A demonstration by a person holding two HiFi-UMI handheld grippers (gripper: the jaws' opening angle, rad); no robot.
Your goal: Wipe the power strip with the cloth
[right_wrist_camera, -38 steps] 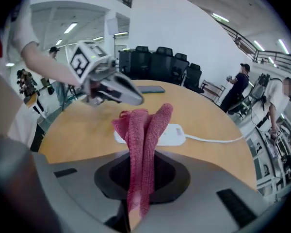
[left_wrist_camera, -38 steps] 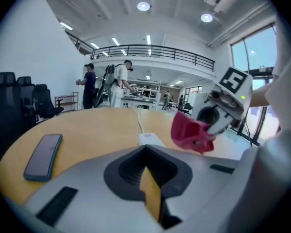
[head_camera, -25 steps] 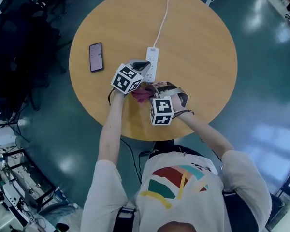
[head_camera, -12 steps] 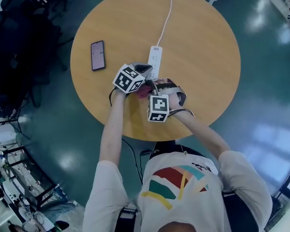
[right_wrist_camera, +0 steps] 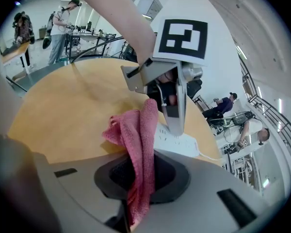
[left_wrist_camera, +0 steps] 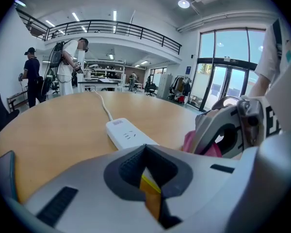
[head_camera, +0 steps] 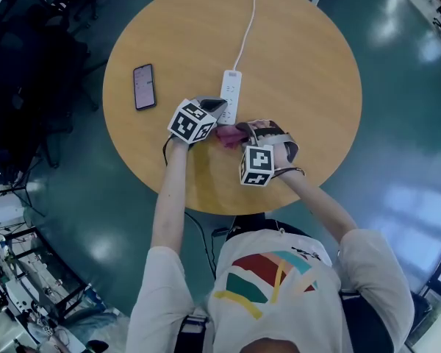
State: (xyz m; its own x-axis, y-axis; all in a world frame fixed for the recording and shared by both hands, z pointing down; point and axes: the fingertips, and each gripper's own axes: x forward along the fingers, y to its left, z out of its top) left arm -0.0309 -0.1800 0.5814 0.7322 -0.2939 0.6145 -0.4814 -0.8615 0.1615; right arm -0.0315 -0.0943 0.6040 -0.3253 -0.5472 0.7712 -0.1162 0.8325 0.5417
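Power strip (head_camera: 230, 94) sits mid counter (head_camera: 301, 72), cable out at 12; its print is too small to read. Pink cloth (right_wrist_camera: 138, 144) at the strip's 6 o'clock end, clamped in right tool (right_wrist_camera: 138, 176); only the right gripper view shows that grip. Left tool (left_wrist_camera: 144, 152) clenched, empty, tip by the strip. Phone (head_camera: 144, 87) at 9, head view only.

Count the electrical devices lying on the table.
2: the phone near the table's left edge, the power strip near its middle. Something small could be hidden.
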